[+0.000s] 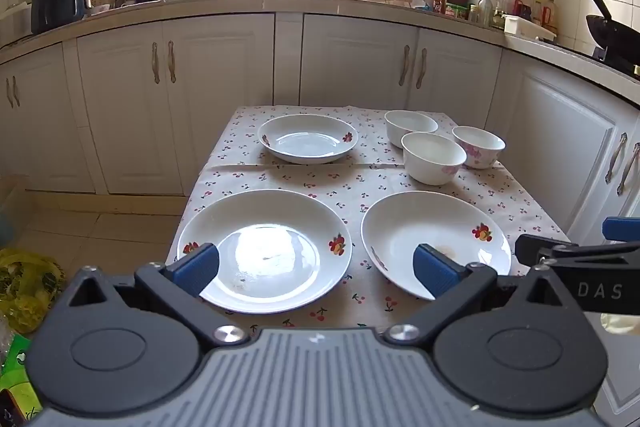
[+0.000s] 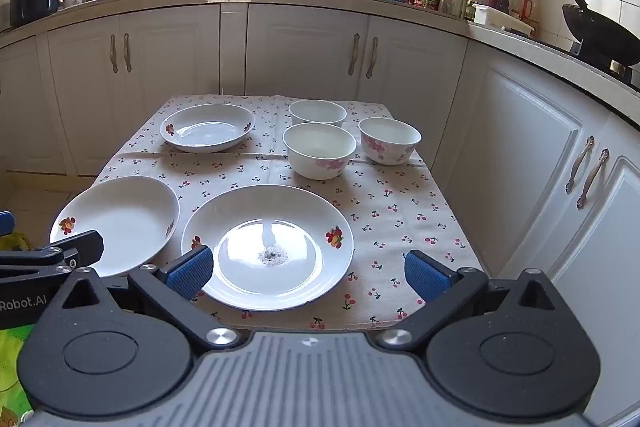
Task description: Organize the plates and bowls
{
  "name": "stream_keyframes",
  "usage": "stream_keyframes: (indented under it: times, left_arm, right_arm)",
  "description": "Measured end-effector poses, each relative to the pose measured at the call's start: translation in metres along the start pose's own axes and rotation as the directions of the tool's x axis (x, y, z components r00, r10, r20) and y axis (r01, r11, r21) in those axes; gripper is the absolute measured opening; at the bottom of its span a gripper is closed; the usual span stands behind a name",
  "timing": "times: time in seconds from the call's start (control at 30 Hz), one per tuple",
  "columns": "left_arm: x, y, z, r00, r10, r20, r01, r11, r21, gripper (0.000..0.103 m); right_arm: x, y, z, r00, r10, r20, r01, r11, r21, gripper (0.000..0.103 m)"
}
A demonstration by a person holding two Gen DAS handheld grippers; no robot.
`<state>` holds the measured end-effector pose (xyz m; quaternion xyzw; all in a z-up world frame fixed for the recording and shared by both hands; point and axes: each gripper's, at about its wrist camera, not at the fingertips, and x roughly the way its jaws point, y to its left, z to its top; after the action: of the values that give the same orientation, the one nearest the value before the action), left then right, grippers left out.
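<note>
Three white fruit-print plates lie on the cherry-print tablecloth [image 1: 352, 187]: a near-left plate [image 1: 264, 251] [image 2: 120, 223], a near-right plate [image 1: 436, 239] [image 2: 268, 247] and a far plate [image 1: 308, 139] [image 2: 208, 127]. Three white bowls cluster at the far right: a plain one [image 1: 410, 127] [image 2: 318, 113], a front one [image 1: 434, 157] [image 2: 320, 151] and a pink-flowered one [image 1: 478, 147] [image 2: 390, 141]. My left gripper [image 1: 316, 267] hovers open over the near-left plate, holding nothing. Over the near-right plate, my right gripper [image 2: 308, 271] is open and empty too.
White cabinets [image 2: 304, 51] and a cluttered counter [image 1: 260, 3] wrap around the small table. A black wok [image 2: 596, 27] sits on the stove at right. A yellow bag [image 1: 28, 283] and green packaging [image 2: 12, 355] lie on the floor left of the table.
</note>
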<state>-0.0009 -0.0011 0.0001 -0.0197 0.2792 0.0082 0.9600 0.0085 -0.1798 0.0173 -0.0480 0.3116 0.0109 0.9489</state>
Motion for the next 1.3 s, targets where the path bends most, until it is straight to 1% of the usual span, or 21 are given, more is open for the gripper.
stream_keyframes:
  times: [0.2, 0.23, 0.3, 0.47, 0.6, 1.3]
  left_arm:
    - [-0.002, -0.009, 0.0, 1.0, 0.009, -0.001, -0.009, 1.0, 0.008, 0.102]
    - [-0.002, -0.012, 0.0, 1.0, 0.011, -0.001, -0.011, 1.0, 0.01, 0.102]
    - [-0.003, -0.001, 0.004, 1.0, -0.012, 0.0, 0.012, 1.0, -0.014, 0.102]
    - [-0.003, -0.004, 0.005, 1.0, -0.008, 0.002, 0.008, 1.0, -0.013, 0.102]
    - [-0.005, 0.001, 0.002, 1.0, -0.013, 0.006, 0.013, 1.0, -0.015, 0.102]
    - [-0.005, 0.003, 0.002, 1.0, -0.026, 0.009, 0.026, 1.0, -0.017, 0.102]
  right_arm:
    - [-0.001, 0.0, -0.003, 1.0, -0.002, -0.001, 0.002, 1.0, -0.001, 0.103]
    - [-0.001, 0.001, 0.001, 1.0, -0.003, 0.0, 0.003, 1.0, -0.002, 0.103]
    - [0.0, 0.0, 0.002, 1.0, -0.003, -0.001, 0.003, 1.0, -0.001, 0.103]
    - [0.002, -0.003, 0.008, 1.0, -0.003, -0.003, 0.003, 1.0, -0.001, 0.103]
    - [-0.002, 0.001, 0.0, 1.0, -0.009, 0.007, 0.009, 1.0, -0.004, 0.103]
    - [-0.003, 0.001, 0.001, 1.0, -0.02, 0.009, 0.02, 1.0, -0.004, 0.103]
